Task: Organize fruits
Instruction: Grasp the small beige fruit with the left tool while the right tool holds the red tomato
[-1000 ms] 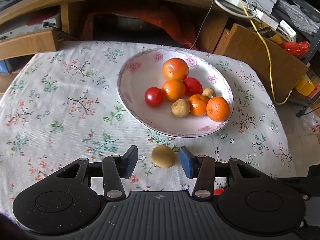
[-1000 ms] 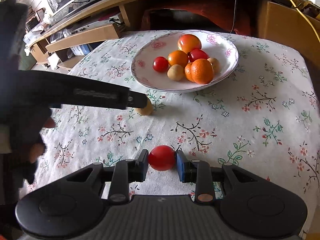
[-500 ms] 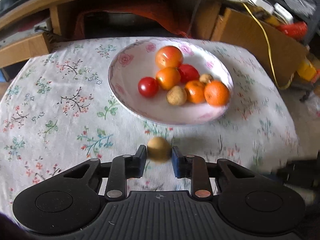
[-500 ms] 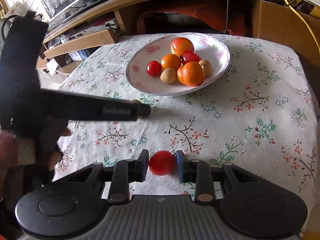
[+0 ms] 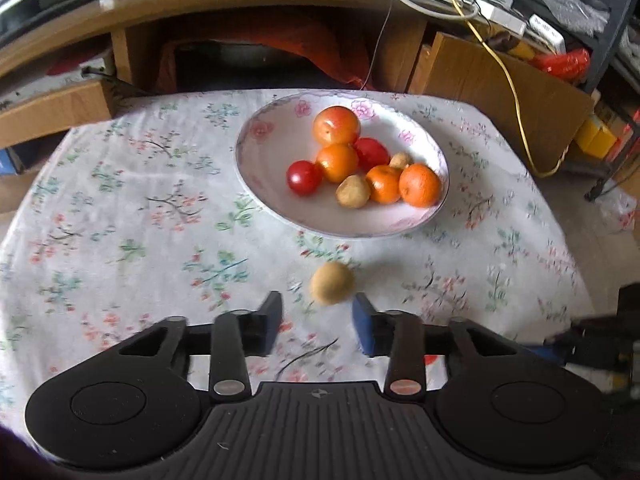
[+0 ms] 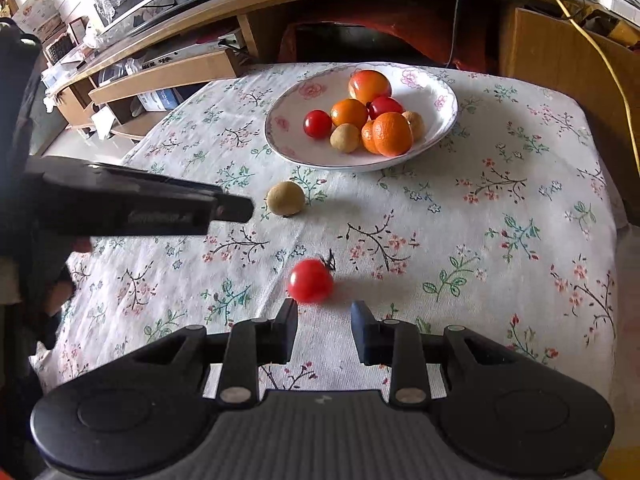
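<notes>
A white flowered plate holds several oranges, tomatoes and small tan fruits. One tan fruit lies on the floral tablecloth in front of the plate. It sits just beyond the tips of my left gripper, whose jaws are opening and hold nothing. A red tomato lies blurred on the cloth just ahead of my right gripper, by its left fingertip. The right jaws stand a narrow gap apart with nothing between the pads.
Behind the table stands a wooden desk with cables, a yellow cord and a board leaning at the right. A person's hand holds the left gripper. Bare cloth spreads to the right.
The left jaws closed on the tan fruit, then parted, and it now lies on the cloth ahead of them. The red tomato has left the right pads and lies ahead of them.
</notes>
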A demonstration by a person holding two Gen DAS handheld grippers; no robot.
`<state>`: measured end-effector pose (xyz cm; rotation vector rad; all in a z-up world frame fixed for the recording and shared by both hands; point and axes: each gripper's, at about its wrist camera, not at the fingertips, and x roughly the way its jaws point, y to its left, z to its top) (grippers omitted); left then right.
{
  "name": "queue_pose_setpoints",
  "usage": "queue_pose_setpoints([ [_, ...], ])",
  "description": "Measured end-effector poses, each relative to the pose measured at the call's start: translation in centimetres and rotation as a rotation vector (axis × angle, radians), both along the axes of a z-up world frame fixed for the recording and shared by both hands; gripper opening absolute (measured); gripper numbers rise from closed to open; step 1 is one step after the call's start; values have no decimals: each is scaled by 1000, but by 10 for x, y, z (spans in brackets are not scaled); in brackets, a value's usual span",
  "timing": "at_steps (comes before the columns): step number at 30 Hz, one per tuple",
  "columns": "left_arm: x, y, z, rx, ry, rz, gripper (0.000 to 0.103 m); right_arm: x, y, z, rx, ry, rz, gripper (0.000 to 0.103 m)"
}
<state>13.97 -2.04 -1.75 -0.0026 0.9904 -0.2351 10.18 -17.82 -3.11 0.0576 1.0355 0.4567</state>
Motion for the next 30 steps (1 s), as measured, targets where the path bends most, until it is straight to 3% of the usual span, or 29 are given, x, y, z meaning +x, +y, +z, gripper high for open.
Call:
queue_pose_setpoints([
  [4,14,-15,-12,8,8,16,52,3,-7,-2,12,9,-20,30],
  [8,18,-24,-22,79,4,5,47,8,-12,-4,22,18,-34,30],
  [11,17,-21,-21,94,-2,0,36,11,-17,-4,38,24,-48,30],
  [19,-11,-8,-9,142,6,-68,35,10,-24,-2,48,31,-74,30],
  [30,-38,21,-8,62,34,-44,36,23,-4,-1,98,43,-88,31],
])
